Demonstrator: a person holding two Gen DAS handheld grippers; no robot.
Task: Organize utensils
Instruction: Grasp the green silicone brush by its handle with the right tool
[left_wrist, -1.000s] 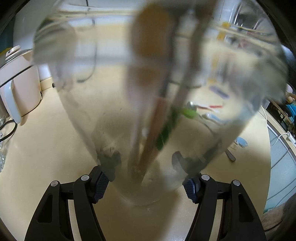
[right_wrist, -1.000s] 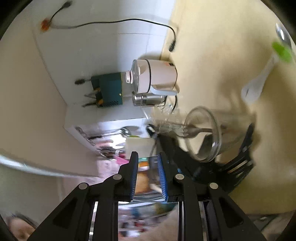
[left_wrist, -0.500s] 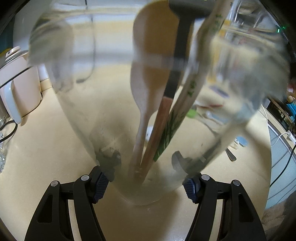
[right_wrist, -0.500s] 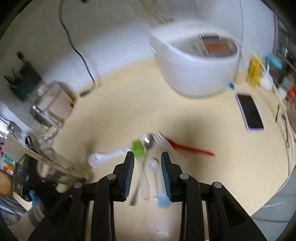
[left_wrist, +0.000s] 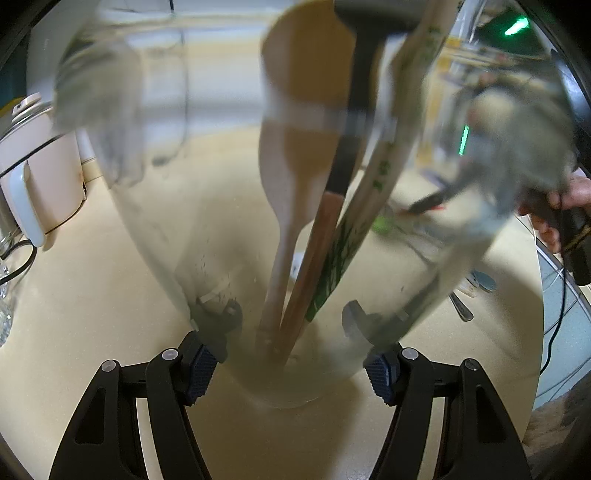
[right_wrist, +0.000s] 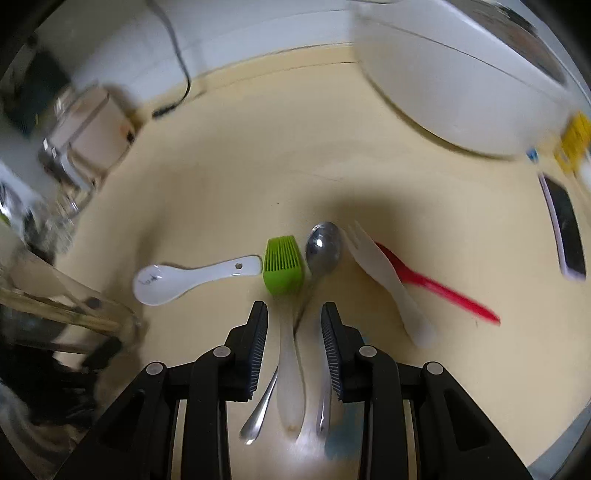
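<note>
You are working over a pale cream countertop (right_wrist: 258, 177), with a large white rice cooker (right_wrist: 461, 92) at its far right. In your left gripper (left_wrist: 291, 363) you hold a tall clear glass jar (left_wrist: 207, 229), the blue pads clamped on either side of its base and the jar tilted away from the camera. It already holds a pale wooden spoon (left_wrist: 291, 177), a black-and-brown handled tool (left_wrist: 343, 173) and a pair of bamboo chopsticks with a green leaf print (left_wrist: 384, 173). Glass is heavy, slippery and breakable, so keep that low grip firm.

Your right gripper (right_wrist: 293, 328) points steeply down over the loose utensils. Its jaws have just been opening and now stand slightly apart, pressing on nothing. Between them lie the translucent white handle of the green silicone basting brush (right_wrist: 282, 264) and the thin stem of a polished steel spoon (right_wrist: 323, 247). Just left of the brush head lies a white ceramic soup spoon (right_wrist: 192, 277); to the right lie a white plastic spork (right_wrist: 384, 277), with a red plastic utensil (right_wrist: 436, 286) partly under it.

The brush looks light, with a stiff handle and soft, floppy bristles; take it at mid-handle, never by the bristles. The steel spoon is thin, smooth and lies flat, so it may slide out of the pads. With both handles between the jaws, you could pinch two at once. The ceramic spoon would chip if dropped.
</note>
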